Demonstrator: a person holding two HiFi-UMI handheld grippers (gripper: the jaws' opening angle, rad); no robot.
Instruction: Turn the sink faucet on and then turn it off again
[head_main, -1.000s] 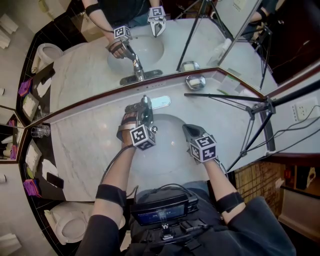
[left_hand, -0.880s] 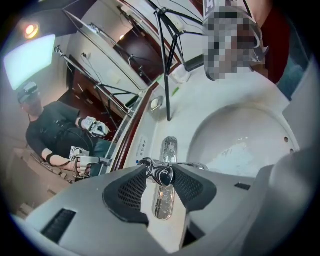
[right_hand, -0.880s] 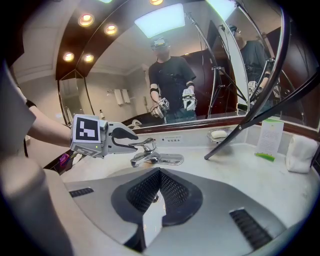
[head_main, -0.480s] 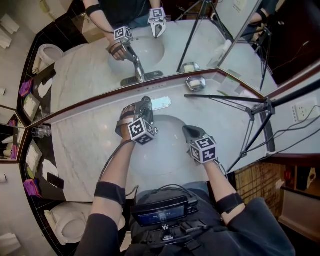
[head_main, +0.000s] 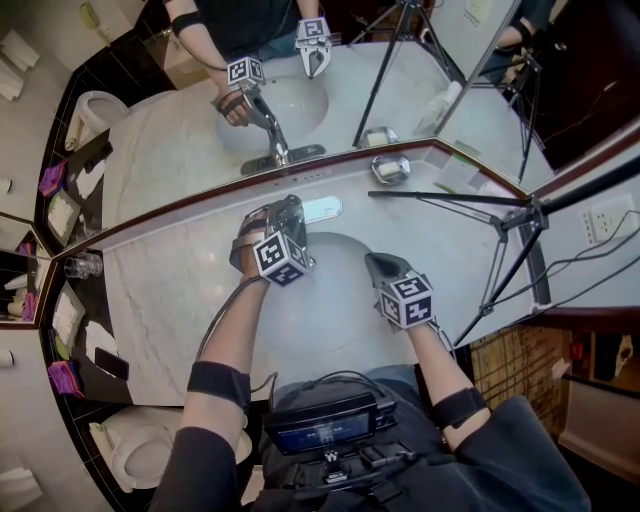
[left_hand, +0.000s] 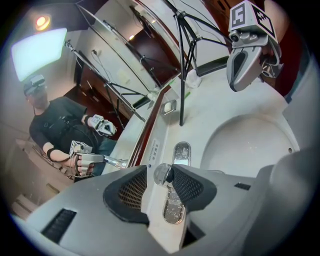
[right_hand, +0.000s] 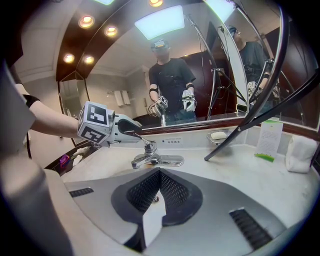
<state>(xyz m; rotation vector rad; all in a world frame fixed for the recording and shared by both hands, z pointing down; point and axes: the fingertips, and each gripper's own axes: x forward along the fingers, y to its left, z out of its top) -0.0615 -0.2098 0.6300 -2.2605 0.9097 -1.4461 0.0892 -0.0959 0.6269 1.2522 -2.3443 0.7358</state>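
Nearest us, the right gripper (head_main: 378, 265) hovers over the near right of the sink basin (head_main: 330, 320), its jaws clenched together on nothing; in its own view the pads meet with only the drain behind them. Further in, at the far left rim of the basin, the left gripper (left_hand: 160, 176) grasps the knobbed end of the faucet lever (right_hand: 141, 138), the knob caught between its pad tips. The faucet (right_hand: 148, 152) stands on the marble counter at the basin's far edge, just in front of the mirror (head_main: 200, 130), with its spout reaching over the bowl. The lever stands tilted up, yet we see no stream at the spout, so we judge that the turning-on step is in hand. Next we would lift the lever further until water shows, then press it back down.
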